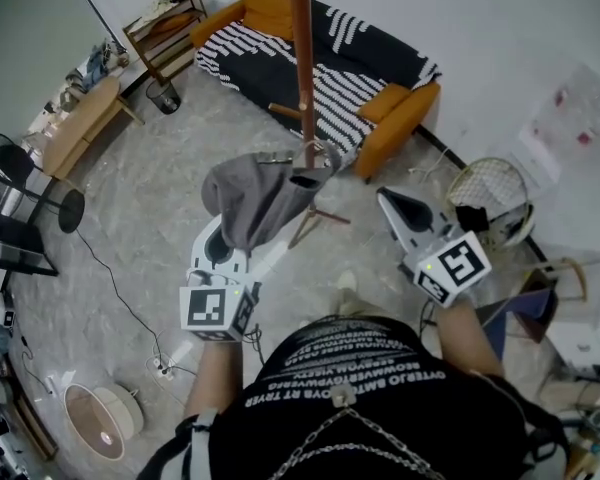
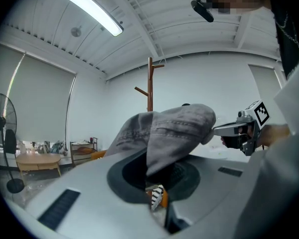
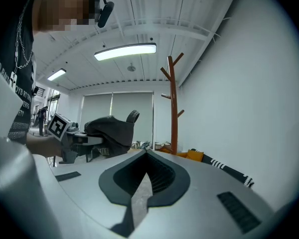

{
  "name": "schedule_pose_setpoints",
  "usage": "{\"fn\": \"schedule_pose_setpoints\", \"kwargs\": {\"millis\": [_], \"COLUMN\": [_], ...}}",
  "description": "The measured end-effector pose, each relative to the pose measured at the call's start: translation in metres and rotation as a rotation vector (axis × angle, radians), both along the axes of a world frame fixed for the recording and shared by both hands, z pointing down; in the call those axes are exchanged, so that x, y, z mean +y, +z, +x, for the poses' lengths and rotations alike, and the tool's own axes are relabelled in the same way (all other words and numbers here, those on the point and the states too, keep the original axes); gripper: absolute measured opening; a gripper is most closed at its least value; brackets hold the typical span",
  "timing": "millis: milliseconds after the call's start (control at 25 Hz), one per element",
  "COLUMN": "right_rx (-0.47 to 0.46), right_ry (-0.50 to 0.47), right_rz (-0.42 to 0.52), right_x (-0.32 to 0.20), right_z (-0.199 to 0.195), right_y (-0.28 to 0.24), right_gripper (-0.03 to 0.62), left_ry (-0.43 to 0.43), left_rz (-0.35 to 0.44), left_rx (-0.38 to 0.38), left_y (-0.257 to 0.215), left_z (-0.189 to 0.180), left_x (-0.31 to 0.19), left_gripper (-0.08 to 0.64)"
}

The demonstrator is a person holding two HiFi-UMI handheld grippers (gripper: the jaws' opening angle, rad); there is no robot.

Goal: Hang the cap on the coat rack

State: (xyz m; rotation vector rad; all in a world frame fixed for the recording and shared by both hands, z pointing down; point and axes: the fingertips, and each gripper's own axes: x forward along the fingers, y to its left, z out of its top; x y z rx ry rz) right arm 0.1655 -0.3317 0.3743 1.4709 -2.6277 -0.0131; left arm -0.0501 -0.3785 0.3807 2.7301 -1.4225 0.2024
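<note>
**Cap pinched in left gripper, off the rack**

Left gripper (image 1: pixel 270 248) was clamped on the grey cap (image 1: pixel 252 200). In the left gripper view the fabric ran down between the closed jaws and the crown flopped over them (brim side not clear from that angle).

Right gripper (image 1: pixel 390 203) had its jaws together with nothing between them. It sat right of centre in the head view, apart from the cap, with its nose pointing toward it.

The cap was at mid-frame in the head view, right next to the lower pole of the wooden coat rack (image 1: pixel 301 58). I couldn't tell whether it was touching the pole. It wasn't on any peg. In the left gripper view the pegs stood above the cap, at upper centre.

The right gripper view showed the rack right of centre, and the cap at the left, at the tip of the left gripper.

Background: an orange sofa (image 1: pixel 400 108) with a striped throw behind the rack at the top of the frame, a wooden table (image 1: pixel 80 123) at upper left and a round fan (image 1: pixel 100 423) on the floor at lower left.
</note>
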Motion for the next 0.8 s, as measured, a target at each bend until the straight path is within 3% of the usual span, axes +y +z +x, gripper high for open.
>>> {"fn": "schedule_pose_setpoints", "kwargs": {"millis": [200,360,800], "right_rx": [0.009,0.009,0.024], "right_ry": [-0.023,-0.039,-0.076], "right_rz": [-0.008,-0.028,-0.067], "right_x": [-0.026,-0.046,-0.103], "right_z": [0.012,0.022,0.028], "right_y": [0.004,0.015,0.023], "right_gripper": [-0.009,-0.009,-0.009], "left_ry": [-0.017,-0.032,-0.091], "left_rz": [0.005,-0.028,-0.091], "left_rx": [0.036,-0.003,-0.007], "left_y": [0.009,0.03,0.047], "left_z": [0.015,0.022,0.025], "left_x": [-0.023,-0.042,-0.099], "left_gripper": [0.012,0.012,0.012]}}
